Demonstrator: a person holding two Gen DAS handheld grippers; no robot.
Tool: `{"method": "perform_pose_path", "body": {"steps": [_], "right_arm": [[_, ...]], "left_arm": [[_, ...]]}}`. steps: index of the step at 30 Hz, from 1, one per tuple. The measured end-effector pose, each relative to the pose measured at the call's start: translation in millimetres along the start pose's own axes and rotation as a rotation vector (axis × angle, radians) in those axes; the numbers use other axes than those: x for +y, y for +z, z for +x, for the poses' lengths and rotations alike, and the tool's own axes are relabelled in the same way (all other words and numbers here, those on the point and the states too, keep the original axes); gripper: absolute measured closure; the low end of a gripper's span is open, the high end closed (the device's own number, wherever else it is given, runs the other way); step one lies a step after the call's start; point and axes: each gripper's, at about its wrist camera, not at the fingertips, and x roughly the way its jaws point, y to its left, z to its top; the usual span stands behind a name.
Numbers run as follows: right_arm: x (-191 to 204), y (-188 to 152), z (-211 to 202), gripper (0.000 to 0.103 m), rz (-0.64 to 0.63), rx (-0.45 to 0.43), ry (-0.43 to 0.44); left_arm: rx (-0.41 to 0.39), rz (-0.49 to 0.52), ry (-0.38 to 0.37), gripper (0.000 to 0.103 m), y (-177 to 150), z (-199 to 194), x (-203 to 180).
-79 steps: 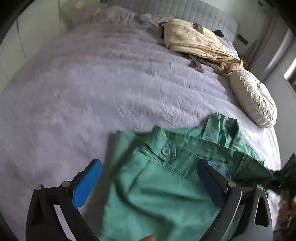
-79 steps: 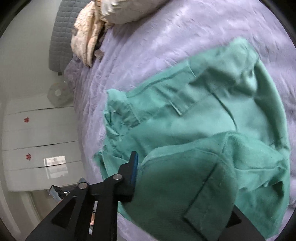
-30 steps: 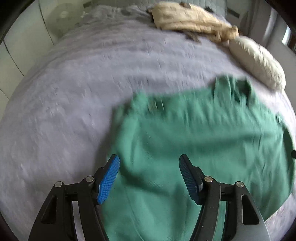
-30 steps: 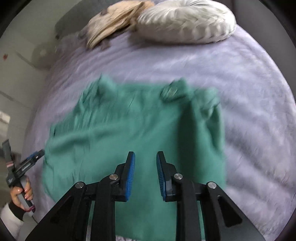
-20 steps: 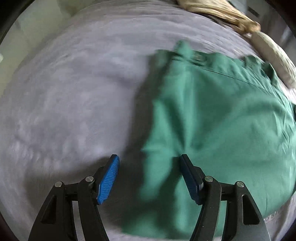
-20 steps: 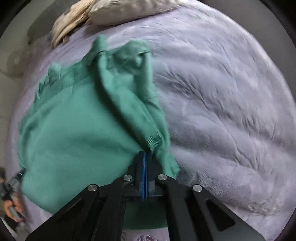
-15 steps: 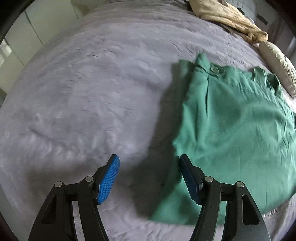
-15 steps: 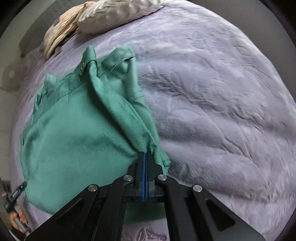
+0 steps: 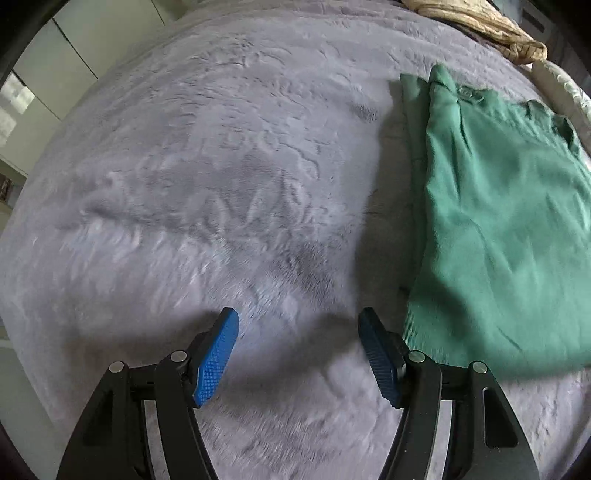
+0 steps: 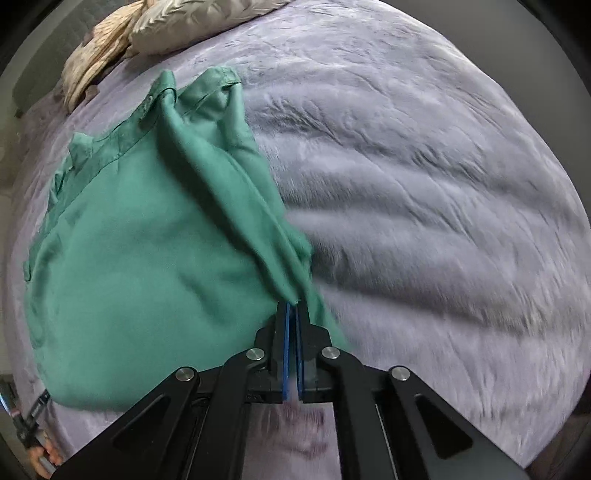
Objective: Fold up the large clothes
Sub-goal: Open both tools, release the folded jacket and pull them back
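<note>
A green garment (image 9: 502,206) lies spread on the grey bed cover (image 9: 207,155), with a buttoned waistband at its far end. My left gripper (image 9: 297,325) is open and empty, low over the bare cover just left of the garment's near corner. In the right wrist view the same green garment (image 10: 147,251) fills the left half. My right gripper (image 10: 291,306) is shut on a bunched fold of its right edge, which stretches taut up toward the waistband.
A beige garment (image 9: 476,22) and a round pleated cushion (image 10: 192,22) lie at the head of the bed. White wardrobe doors (image 9: 44,88) stand at the left. Bare grey cover (image 10: 424,184) stretches right of the garment.
My left gripper has slid left off the garment onto bare cover, still open. My right gripper closed on the garment's right edge and keeps hold, drawing the fold taut.
</note>
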Motion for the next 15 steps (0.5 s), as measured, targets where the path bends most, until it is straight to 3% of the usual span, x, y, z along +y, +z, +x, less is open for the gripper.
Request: {"method": "perform_pose_path", "body": {"steps": [4, 6, 8, 14, 15], "right_arm": [[11, -35, -14, 0.094, 0.032, 0.053, 0.061], [24, -54, -16, 0.078, 0.015, 0.091, 0.084], [38, -72, -16, 0.041, -0.005, 0.123, 0.110], [90, -119, -9, 0.039, -0.074, 0.214, 0.196], [94, -128, -9, 0.039, -0.081, 0.222, 0.204]], "left_arm": [[0.015, -0.018, -0.051, 0.034, -9, -15, 7], [0.023, -0.013, -0.064, 0.034, -18, -20, 0], [0.036, -0.004, -0.075, 0.034, -22, -24, 1], [0.060, 0.046, -0.109, 0.034, -29, -28, -22], [0.061, 0.051, -0.121, 0.030, -33, -30, -23]]}}
